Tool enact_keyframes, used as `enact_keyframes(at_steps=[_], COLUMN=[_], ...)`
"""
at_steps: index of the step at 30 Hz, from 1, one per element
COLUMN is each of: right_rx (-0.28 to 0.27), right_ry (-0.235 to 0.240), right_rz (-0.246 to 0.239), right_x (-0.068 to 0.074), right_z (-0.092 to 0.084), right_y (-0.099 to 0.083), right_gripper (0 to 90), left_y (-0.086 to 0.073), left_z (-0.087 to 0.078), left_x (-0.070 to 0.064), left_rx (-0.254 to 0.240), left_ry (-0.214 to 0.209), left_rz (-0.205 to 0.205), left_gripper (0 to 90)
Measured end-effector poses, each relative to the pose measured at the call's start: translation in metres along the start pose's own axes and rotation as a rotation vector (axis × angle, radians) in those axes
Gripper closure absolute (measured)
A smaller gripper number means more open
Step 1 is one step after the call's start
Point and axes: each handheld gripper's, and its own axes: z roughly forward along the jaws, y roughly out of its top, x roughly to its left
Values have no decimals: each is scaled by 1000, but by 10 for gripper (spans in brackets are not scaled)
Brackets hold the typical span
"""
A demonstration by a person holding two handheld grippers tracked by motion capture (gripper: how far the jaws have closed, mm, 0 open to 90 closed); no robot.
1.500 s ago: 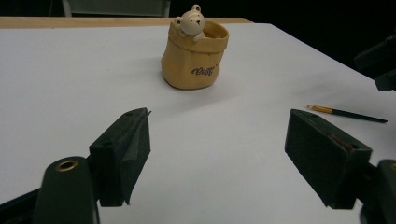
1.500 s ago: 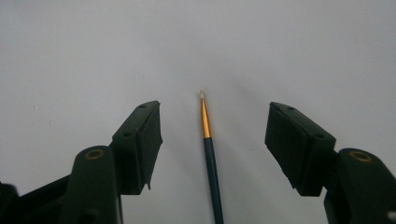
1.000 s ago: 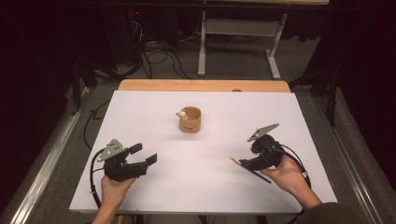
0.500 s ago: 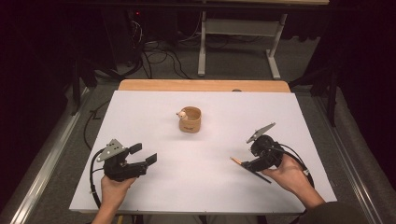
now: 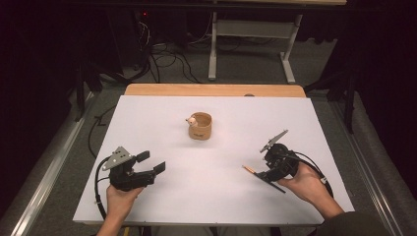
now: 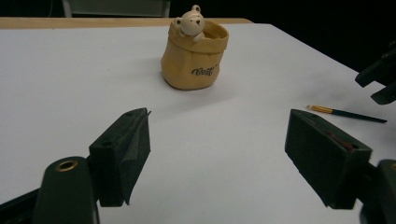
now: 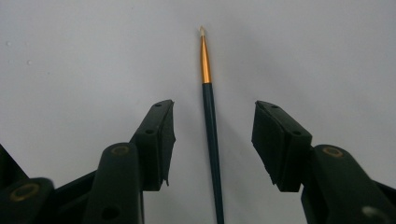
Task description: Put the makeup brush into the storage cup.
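Note:
A thin paintbrush (image 7: 211, 116) with a dark teal handle, gold ferrule and pale tip lies flat on the white table (image 5: 162, 206). My right gripper (image 7: 213, 108) straddles its handle. The jaws have just been closing, and a gap remains between each pad and the brush. In the high view the brush tip (image 5: 248, 169) pokes out left of the right gripper (image 5: 259, 173). My left gripper (image 5: 151, 162) rests near the front left, open wide with nothing between its pads (image 6: 133, 140). A tan bag-shaped cup (image 5: 200, 127) with a small bear on its rim stands mid-table.
The left gripper view shows the cup (image 6: 194, 58) ahead, with the brush (image 6: 348, 113) and the right gripper (image 6: 380, 77) at its right edge. A wooden strip (image 5: 214, 90) borders the table's far side. Beyond it are cables and a metal stand on the floor.
Both hands stay where they were. The grey plate on the right gripper has tipped slightly.

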Motion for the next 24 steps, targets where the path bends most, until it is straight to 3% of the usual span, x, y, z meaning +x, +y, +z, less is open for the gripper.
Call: enact_keyframes(at_steps=[5, 9, 24], right_rx=[22, 44, 106], right_ry=[-1, -1, 6], right_rz=[-19, -3, -17], right_x=[-1, -2, -2], right_z=[3, 5, 13], right_y=[-2, -4, -5], right_gripper=[550, 573, 645], left_y=[0, 0, 0], left_z=[0, 0, 0], left_x=[0, 0, 0], left_rx=[-3, -2, 0], left_ry=[-1, -2, -4], left_rz=[0, 1, -1], left_gripper=[224, 224, 224])
